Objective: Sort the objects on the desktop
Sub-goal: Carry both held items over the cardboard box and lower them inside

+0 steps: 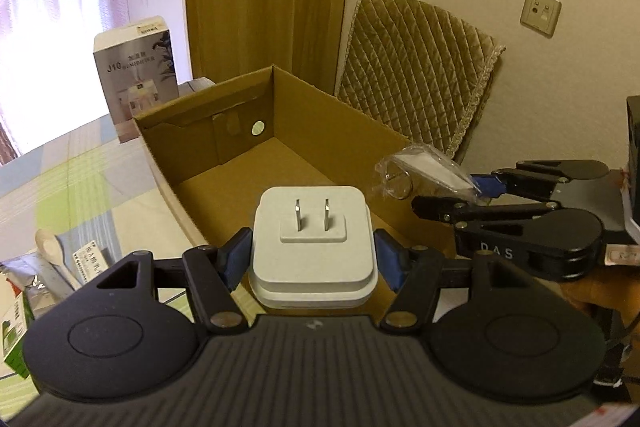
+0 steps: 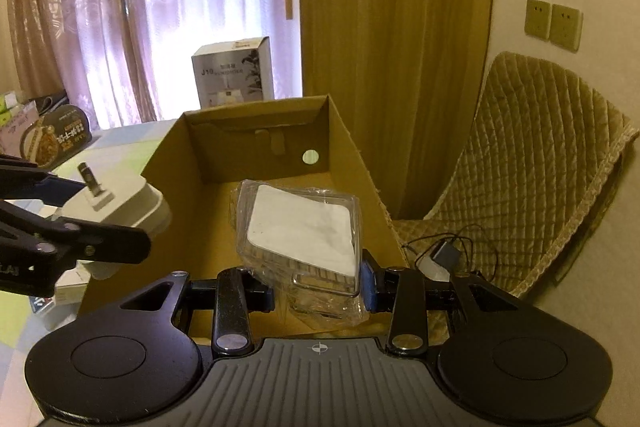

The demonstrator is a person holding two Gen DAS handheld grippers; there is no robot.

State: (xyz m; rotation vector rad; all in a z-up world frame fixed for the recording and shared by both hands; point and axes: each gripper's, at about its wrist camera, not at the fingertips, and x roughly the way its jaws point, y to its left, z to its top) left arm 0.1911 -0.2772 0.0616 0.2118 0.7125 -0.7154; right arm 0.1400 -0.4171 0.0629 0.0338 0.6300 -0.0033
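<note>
Left gripper [image 1: 312, 259] clamps a charger [image 1: 314, 245]; right gripper [image 2: 320, 287], at three o'clock, pinches a slippery plastic packet [image 2: 300, 231] that may slip outside the box [image 1: 240, 155].

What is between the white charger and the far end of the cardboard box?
Only bare box floor, seen in the left wrist view: the cardboard box holds nothing ahead of the white charger gripped by the left hand-held gripper.
</note>
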